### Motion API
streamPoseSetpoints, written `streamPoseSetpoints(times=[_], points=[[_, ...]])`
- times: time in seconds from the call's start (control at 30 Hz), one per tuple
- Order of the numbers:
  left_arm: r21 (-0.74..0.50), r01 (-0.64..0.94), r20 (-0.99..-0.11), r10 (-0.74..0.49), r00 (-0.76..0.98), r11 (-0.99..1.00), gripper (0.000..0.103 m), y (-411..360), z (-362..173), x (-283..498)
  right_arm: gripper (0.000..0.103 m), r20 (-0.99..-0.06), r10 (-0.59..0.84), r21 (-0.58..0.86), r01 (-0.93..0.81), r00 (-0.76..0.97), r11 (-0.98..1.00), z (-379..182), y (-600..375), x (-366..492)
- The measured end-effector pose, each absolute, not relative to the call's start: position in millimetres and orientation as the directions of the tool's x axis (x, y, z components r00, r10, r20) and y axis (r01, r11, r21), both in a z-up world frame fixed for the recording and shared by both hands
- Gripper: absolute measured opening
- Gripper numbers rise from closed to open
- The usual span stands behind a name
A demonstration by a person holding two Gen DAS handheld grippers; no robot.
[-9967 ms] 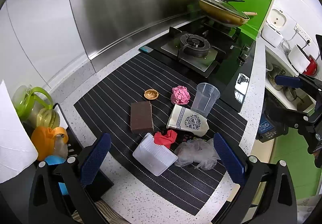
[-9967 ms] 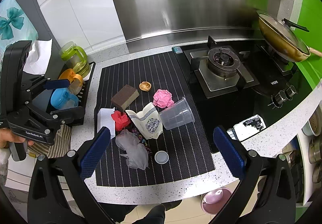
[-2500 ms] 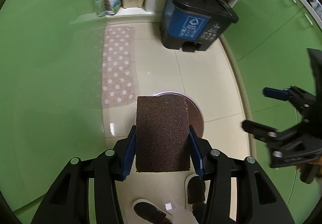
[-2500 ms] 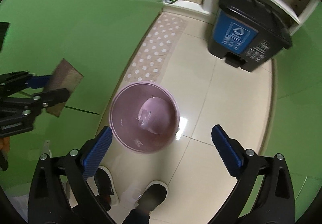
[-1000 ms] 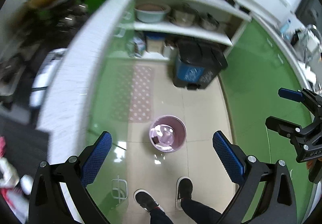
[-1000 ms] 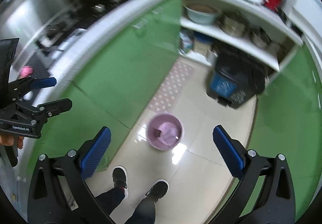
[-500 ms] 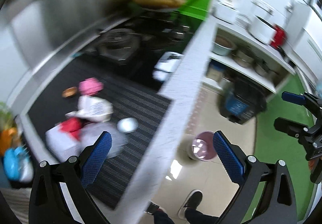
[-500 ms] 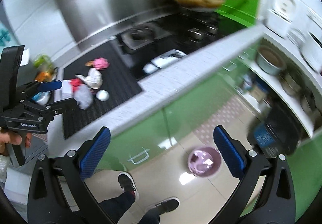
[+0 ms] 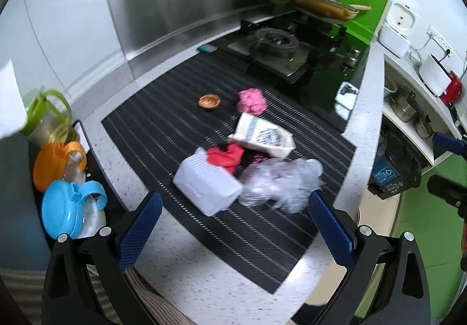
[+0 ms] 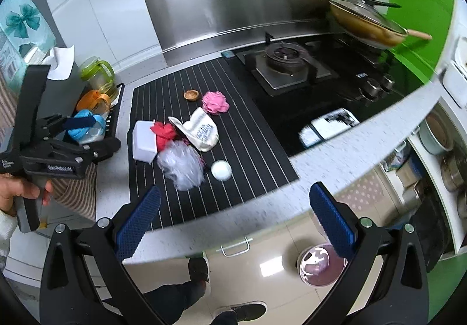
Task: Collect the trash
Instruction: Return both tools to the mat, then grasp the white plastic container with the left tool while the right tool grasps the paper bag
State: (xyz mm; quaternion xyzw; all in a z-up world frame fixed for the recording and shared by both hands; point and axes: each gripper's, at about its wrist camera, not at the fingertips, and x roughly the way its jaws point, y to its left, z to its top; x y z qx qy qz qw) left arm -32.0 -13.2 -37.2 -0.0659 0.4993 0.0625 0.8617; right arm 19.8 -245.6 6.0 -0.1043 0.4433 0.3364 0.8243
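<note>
— Hovering over the mat, the left gripper is spread wide and carrying nothing. What is it going for?

— Probably the white plastic box, lying near the mat's front edge and touching the red wad.

— And the right gripper?

— Also gaping, empty. I'm suggesting squaring the jaws across the box's short sides, avoiding the crinkled clear bag beside it.

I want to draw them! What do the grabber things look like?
Each tool is a black plastic frame with silver screws and two blue dimpled pads. In the right wrist view, the left one carries small white lettering, gripped by a bare hand.
</note>
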Motion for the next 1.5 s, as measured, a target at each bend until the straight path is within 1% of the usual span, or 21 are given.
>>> streamPoseSetpoints(times=[0.27,0.53,0.63,0.67,0.73,0.77,0.83,0.9,0.93,1.03,1.23,1.5], points=[[-0.139,-0.237,-0.906,-0.027,0.422,0.961,0.096,18,-77,-20,0.100,-0.821,0.450,0.122,-0.663,0.351,0.739,-7,-203,34],[-0.239,-0.363,-0.915,-0.084,0.394,0.901,0.096,37,-108,-12,0.100,-0.839,0.459,0.109,-0.736,0.292,0.668,-18,-183,63],[-0.301,-0.427,-0.910,-0.123,0.395,0.853,0.096,43,-119,-11,0.100,-0.843,0.463,0.108,-0.758,0.273,0.643,-19,-179,73],[-0.310,-0.438,-0.908,-0.128,0.398,0.844,0.095,44,-121,-11,0.100,-0.844,0.464,0.106,-0.764,0.269,0.637,-20,-178,76],[-0.325,-0.452,-0.907,-0.140,0.397,0.831,0.078,46,-124,-10,0.100,-0.849,0.462,0.108,-0.771,0.257,0.628,-23,-175,82],[-0.334,-0.460,-0.907,-0.147,0.394,0.823,0.074,47,-126,-9,0.100,-0.850,0.463,0.112,-0.773,0.252,0.625,-24,-174,83],[-0.350,-0.473,-0.906,-0.163,0.391,0.808,0.068,50,-130,-8,0.100,-0.852,0.464,0.115,-0.778,0.243,0.618,-26,-171,87],[-0.364,-0.477,-0.903,-0.178,0.391,0.800,0.064,51,-132,-7,0.100,-0.853,0.467,0.120,-0.782,0.234,0.612,-28,-168,88],[-0.375,-0.478,-0.900,-0.187,0.394,0.795,0.059,52,-132,-7,0.100,-0.854,0.467,0.122,-0.784,0.231,0.609,-29,-167,89],[-0.390,-0.469,-0.894,-0.203,0.400,0.792,0.053,52,-131,-6,0.100,-0.856,0.467,0.126,-0.786,0.223,0.605,-32,-164,90],[-0.377,-0.454,-0.894,-0.190,0.406,0.807,0.046,50,-124,-4,0.100,-0.856,0.470,0.132,-0.787,0.216,0.602,-33,-160,91],[-0.318,-0.422,-0.899,-0.128,0.420,0.849,0.043,47,-99,-6,0.100,-0.855,0.476,0.130,-0.803,0.206,0.582,-33,-147,91]])
